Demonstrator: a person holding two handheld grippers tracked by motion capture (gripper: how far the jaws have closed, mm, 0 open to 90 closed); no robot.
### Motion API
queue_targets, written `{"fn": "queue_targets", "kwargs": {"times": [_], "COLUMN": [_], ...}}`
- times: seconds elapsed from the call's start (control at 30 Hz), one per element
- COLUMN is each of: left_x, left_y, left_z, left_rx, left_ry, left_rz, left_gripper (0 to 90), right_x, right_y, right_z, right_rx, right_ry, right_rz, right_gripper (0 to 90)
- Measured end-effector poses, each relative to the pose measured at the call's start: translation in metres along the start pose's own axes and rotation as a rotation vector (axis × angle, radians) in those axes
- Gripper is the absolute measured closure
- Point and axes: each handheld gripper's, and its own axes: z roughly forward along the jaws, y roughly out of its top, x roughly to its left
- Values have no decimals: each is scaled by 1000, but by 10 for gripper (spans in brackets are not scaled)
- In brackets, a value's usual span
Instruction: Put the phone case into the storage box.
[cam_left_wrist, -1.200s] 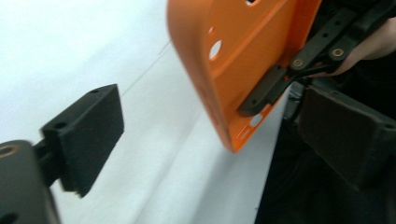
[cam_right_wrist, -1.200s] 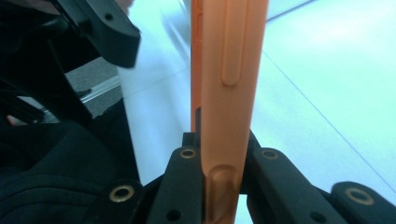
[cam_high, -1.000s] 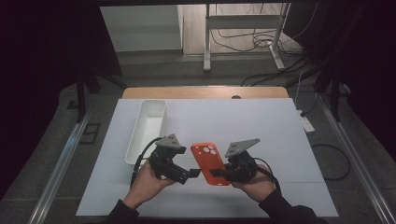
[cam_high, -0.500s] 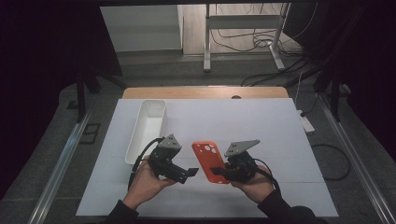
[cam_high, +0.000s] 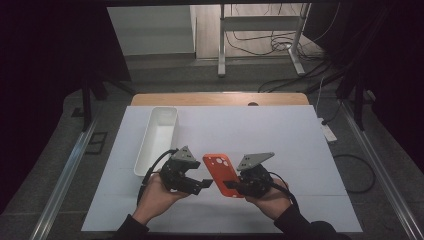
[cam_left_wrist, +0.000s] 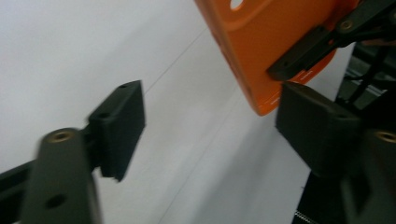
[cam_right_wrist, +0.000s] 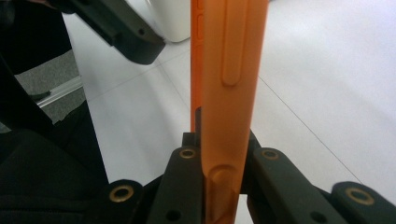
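Observation:
An orange phone case (cam_high: 220, 172) is held tilted above the white table, with my right gripper (cam_high: 231, 188) shut on its lower end. In the right gripper view the case (cam_right_wrist: 229, 93) stands edge-on, clamped between the jaws of my right gripper (cam_right_wrist: 224, 156). My left gripper (cam_high: 204, 185) sits just left of the case, its tips near the case's lower left edge. In the left gripper view my left gripper (cam_left_wrist: 210, 116) is open. Its jaws have just been closing, with nothing between the pads. The case's corner (cam_left_wrist: 271, 46) hangs just above the right pad (cam_left_wrist: 317, 128).
A long white tray (cam_high: 157, 137) lies on the white table sheet (cam_high: 280, 135) at the left, behind my left hand. The wooden table edge (cam_high: 220, 99) runs along the back. Floor, cables and a stand lie beyond it.
The left gripper's jaws look somewhat narrower than before. Both hands and the orange case have kept their places.

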Motion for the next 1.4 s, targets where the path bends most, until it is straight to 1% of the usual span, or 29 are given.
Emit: {"fn": "queue_targets", "kwargs": {"times": [0.07,0.17,0.2,0.23,0.3,0.37,0.47,0.5,0.57,0.6,0.63,0.7,0.8,0.87,1.03,1.1,1.13,1.27,1.3,1.37,1.4], "left_x": [1,3,3,3,3,3,5,5,7,7,7,9,12,12,11,11,12,13,13,12,11], "left_y": [0,-1,-1,0,0,0,0,0,-1,-1,-1,-1,-2,-2,-2,-2,-3,-4,-4,-4,-3], "left_z": [-1,-2,-2,-2,-2,-2,-2,-2,-3,-2,-2,-3,-5,-5,-5,-6,-6,-4,-4,-3,-3], "left_rx": [-3,-13,-13,-14,-10,-8,-16,-14,-13,-12,-9,-13,-31,-33,-29,-37,-40,-45,-45,-45,-40], "left_ry": [-14,-55,-55,-68,-84,-89,-106,-109,-137,-147,-148,-166,-198,-203,-195,-195,-197,-196,-196,-185,-185], "left_rz": [-9,-31,-31,-35,-37,-40,-60,-65,-64,-65,-66,-72,-95,-100,-122,-141,-159,-185,-185,-188,-191], "left_gripper": [378,480,497,497,538,579,628,660,714,760,772,795,829,838,856,878,889,891,891,891,891], "right_x": [1,2,2,3,4,6,7,8,9,9,9,8,8,8,7,6,6,9,9,9,9], "right_y": [0,1,1,1,1,1,1,2,2,2,2,1,1,1,1,0,0,0,0,0,1], "right_z": [0,1,1,2,2,3,4,4,4,5,5,4,4,4,5,6,6,8,9,10,9], "right_rx": [1,4,4,5,7,10,17,19,20,21,22,22,20,20,32,28,27,31,28,23,17], "right_ry": [1,2,2,2,4,8,13,15,18,17,18,21,23,25,21,19,21,11,5,10,16], "right_rz": [1,-14,-14,-17,-22,-28,-38,-41,-45,-47,-45,-46,-46,-45,-48,-44,-44,-62,-67,-64,-60], "right_gripper": [858,858,858,858,858,858,858,858,858,859,859,859,859,859,856,849,843,792,777,763,724]}}
